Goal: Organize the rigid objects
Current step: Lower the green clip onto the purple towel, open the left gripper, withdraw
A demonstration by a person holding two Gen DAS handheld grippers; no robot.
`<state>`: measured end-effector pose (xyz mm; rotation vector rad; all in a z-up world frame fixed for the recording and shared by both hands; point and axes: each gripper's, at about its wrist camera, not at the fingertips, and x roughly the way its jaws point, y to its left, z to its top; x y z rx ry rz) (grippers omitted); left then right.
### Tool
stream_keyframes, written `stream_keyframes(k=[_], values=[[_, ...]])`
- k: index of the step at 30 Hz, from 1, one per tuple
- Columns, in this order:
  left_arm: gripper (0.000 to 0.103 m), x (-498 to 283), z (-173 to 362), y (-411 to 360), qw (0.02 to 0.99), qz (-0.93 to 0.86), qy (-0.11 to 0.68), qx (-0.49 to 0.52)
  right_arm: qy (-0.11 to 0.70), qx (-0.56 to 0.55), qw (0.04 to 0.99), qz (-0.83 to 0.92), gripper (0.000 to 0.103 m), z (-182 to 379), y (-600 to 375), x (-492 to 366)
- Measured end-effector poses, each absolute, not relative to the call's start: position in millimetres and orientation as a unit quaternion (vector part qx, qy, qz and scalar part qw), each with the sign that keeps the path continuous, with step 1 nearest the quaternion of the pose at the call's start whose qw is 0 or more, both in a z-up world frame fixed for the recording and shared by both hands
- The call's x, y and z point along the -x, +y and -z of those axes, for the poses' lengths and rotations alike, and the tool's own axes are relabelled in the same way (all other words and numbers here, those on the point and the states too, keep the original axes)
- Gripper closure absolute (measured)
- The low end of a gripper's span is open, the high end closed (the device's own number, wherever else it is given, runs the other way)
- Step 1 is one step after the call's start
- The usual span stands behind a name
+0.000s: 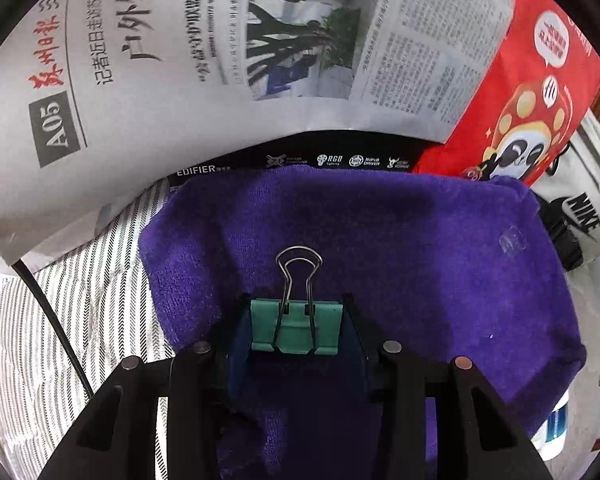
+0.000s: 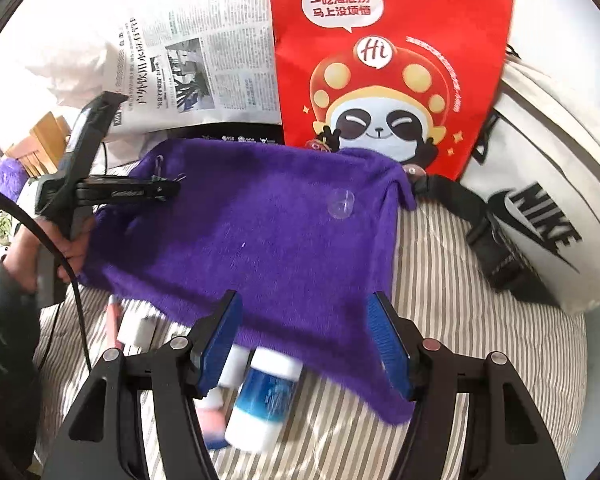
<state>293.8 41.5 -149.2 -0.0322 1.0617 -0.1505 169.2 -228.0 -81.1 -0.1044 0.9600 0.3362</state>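
Between the two dark blue pads of the left tongs [image 1: 296,330], in the left wrist view, sits a green metal binder clip [image 1: 296,328] with its wire handle pointing to 12 o'clock; the pads press on its two sides, so these tongs hold it. Under the clip lies a purple fluffy towel [image 1: 380,248], and at about 2 o'clock from the clip a small clear plastic cup [image 1: 512,240] rests on the towel. Only this view shows the clip clearly.

The right wrist view shows more of the scene. The right tongs [image 2: 306,340] stand wide, with nothing pressed between the bright blue pads [image 2: 220,340]; no earlier picture is given for them. Just below them, at 6 o'clock, a blue and white plastic bottle [image 2: 266,396] lies on the striped bed sheet [image 2: 460,320], partly under the towel edge, and it looks blurred. At 9 o'clock a hand [image 2: 66,248] in a dark sleeve carries the left tongs over the towel's far left corner. Behind the towel, at 12 o'clock, stand a printed newspaper [image 2: 204,60] and a red paper bag with a panda drawing [image 2: 388,72]; at 3 o'clock lies a white bag with black letters [image 2: 540,208].
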Motion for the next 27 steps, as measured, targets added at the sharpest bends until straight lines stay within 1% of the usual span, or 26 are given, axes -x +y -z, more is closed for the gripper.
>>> stream_keyframes(k=[7, 9, 10, 11, 17, 20, 27], values=[[0.062, -292.2, 150.9, 29.6, 0.857, 0.068, 0.511, -0.001, 0.477, 0.017, 0.867, -0.139, 0.038, 89.7, -250.2, -150.8], [0.05, -287.6, 150.5, 27.9, 0.854, 0.077, 0.515, 0.001, 0.48, 0.003, 0.867, -0.136, 0.038, 90.1, -256.2, -145.7], [0.042, -286.7, 151.2, 24.9, 0.852, 0.08, 0.517, 0.004, 0.48, -0.002, 0.867, -0.135, 0.038, 89.5, -258.2, -143.3], [0.041, -283.8, 151.4, 22.1, 0.851, 0.077, 0.52, 0.001, 0.48, -0.006, 0.867, -0.135, 0.038, 88.9, -259.5, -141.4], [0.041, -264.9, 151.5, 12.9, 0.848, 0.067, 0.526, 0.003, 0.471, -0.013, 0.87, -0.142, 0.038, 79.1, -256.1, -121.3], [0.041, -252.6, 142.6, 9.2, 0.848, 0.073, 0.524, 0.021, 0.468, -0.016, 0.871, -0.153, 0.038, 72.8, -251.6, -108.6], [0.041, -217.0, 105.2, 16.0, 0.863, 0.072, 0.499, 0.025, 0.461, -0.008, 0.876, -0.144, 0.038, 61.4, -247.0, -83.8]])
